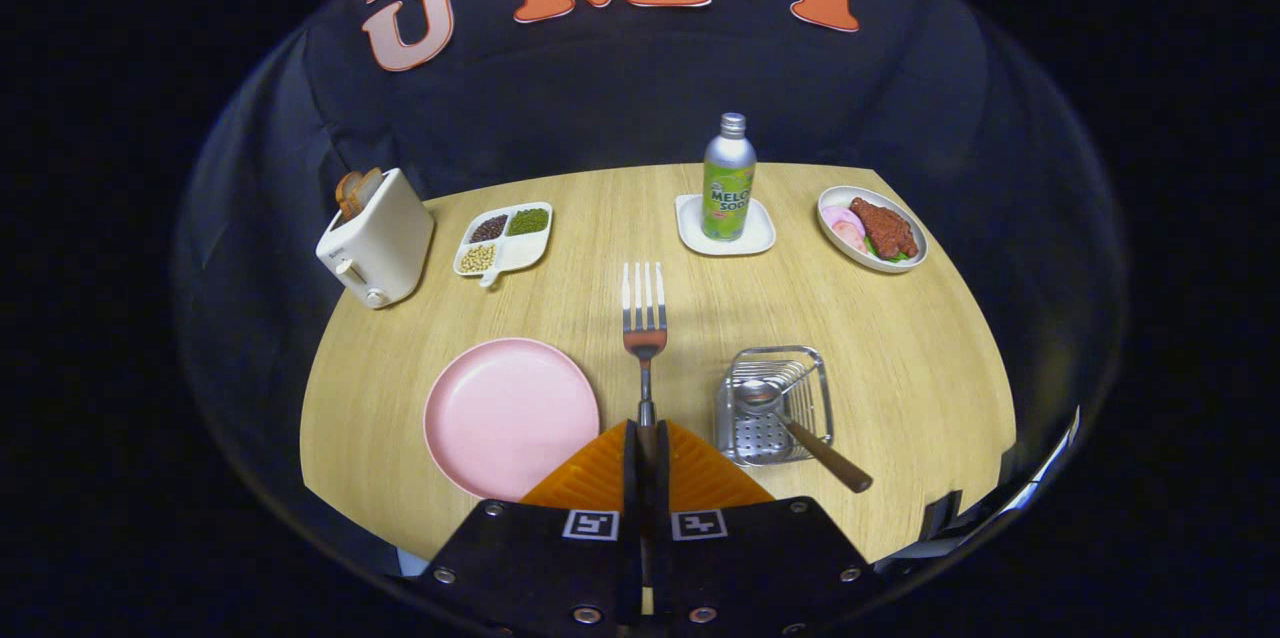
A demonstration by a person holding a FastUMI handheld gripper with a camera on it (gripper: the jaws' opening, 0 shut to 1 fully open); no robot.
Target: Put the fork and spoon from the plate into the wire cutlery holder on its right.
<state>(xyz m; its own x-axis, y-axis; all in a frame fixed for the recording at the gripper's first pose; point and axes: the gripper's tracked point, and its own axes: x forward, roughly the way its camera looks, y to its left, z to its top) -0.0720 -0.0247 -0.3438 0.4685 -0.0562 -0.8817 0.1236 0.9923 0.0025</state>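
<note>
Right up front the gripper (646, 438) has its two fingers pressed together on the handle of the fork (645, 323), so the fork sticks straight out ahead of them with its tines pointing away toward the far side of the round wooden table (900, 348), raised above the tabletop rather than lying on it. Just to the left of the fingers sits the pink plate (510, 413), nothing on it now. Just to the right is the wire cutlery holder (775, 403), and the spoon (790, 418) is already in there, bowl down inside the basket with its brown wooden handle leaning out over the near rim toward the gripper side. Further back, well apart from all that: a white toaster (378, 238) with bread poking out on the far left, a divided dish of beans (503, 240) beside it, a green soda bottle (728, 180) standing on a small white square dish (692, 230), and an oval plate of food (872, 228) on the far right.
</note>
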